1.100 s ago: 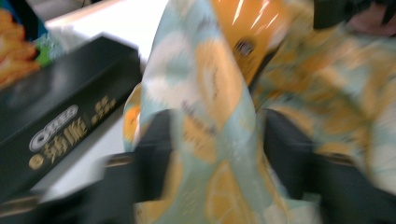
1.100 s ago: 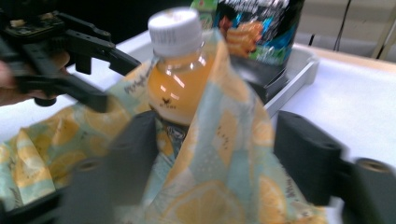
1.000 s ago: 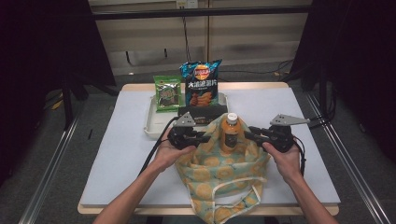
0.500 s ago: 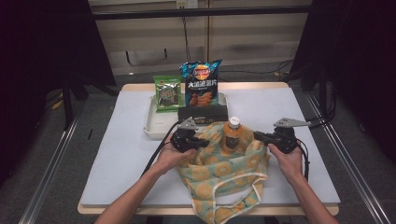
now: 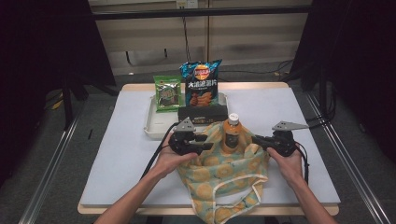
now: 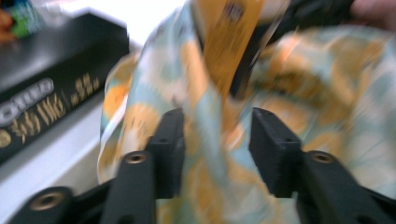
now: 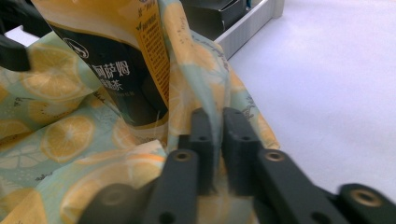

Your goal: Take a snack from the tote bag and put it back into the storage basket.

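Lemon-print cloth bag [image 5: 224,170] is slumped on the desk [image 5: 116,154], bottle [image 5: 232,135] upright inside; right tool [image 7: 215,135] clamped on its rim; left tool [image 6: 217,149] parted around fabric.

white-topped table [image 5: 116,154], pale panelled wall [image 5: 243,42], grey floor [image 5: 42,186], dark curtains [image 5: 42,46] either side

Pale-green bag [image 5: 219,175] with orange-slice print, black claws

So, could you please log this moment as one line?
left gripper: open around bag cloth | right gripper: shut on bag rim | bottle: upright in bag
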Demonstrator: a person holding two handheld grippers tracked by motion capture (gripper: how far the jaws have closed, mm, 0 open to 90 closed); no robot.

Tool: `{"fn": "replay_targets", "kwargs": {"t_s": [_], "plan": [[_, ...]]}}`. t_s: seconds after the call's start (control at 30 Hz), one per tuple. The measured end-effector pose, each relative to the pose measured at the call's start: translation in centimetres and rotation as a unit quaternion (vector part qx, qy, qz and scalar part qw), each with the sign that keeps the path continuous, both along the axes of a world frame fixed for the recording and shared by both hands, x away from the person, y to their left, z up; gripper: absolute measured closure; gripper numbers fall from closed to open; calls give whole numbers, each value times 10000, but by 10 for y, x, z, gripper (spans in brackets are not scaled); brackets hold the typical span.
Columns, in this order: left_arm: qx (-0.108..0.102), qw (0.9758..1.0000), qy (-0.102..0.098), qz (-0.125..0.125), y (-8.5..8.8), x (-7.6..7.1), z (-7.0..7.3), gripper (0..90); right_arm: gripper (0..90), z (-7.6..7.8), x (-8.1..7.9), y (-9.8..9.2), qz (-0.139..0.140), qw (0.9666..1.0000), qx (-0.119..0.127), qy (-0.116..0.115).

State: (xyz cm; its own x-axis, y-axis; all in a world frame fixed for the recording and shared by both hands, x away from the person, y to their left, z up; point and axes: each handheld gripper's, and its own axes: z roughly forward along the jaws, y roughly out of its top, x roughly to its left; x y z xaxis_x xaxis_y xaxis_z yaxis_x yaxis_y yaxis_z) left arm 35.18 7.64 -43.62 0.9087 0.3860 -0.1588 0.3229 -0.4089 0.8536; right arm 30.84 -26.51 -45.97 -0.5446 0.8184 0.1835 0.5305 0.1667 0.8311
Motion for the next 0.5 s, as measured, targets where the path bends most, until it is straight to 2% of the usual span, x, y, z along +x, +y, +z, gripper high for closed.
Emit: {"fn": "replay_targets", "kwargs": {"t_s": [0.1, 0.17, 0.23, 0.27, 0.3, 0.33, 0.47, 0.5], "plan": [[-248, 9997, -81, 1, -4, -6, 11, 482, 703, 2, -1, 0, -16, 10000, 29, -62], [-301, 9995, -98, 8, -6, -7, 13, 469, 670, 3, -2, 0, -22, 9999, 59, -79], [-466, 9988, -177, 17, -11, -7, 17, 451, 585, 6, -4, -2, -37, 9998, 140, -123], [-466, 9988, -177, 17, -11, -7, 17, 427, 585, 6, -4, -2, -37, 9998, 140, -123], [-599, 9982, -56, 36, -15, -6, 17, 427, 576, 7, -4, -3, -42, 9998, 148, -131], [-609, 9980, -125, 62, -19, -7, 19, 392, 556, 8, -6, -5, -69, 9997, 175, -166], [-599, 9981, -154, 44, -28, -5, 22, 356, 550, 9, -7, -5, -79, 9996, 174, -187], [-660, 9977, -126, 41, -32, -3, 23, 350, 549, 9, -8, -4, -55, 9997, 179, -180]]}}
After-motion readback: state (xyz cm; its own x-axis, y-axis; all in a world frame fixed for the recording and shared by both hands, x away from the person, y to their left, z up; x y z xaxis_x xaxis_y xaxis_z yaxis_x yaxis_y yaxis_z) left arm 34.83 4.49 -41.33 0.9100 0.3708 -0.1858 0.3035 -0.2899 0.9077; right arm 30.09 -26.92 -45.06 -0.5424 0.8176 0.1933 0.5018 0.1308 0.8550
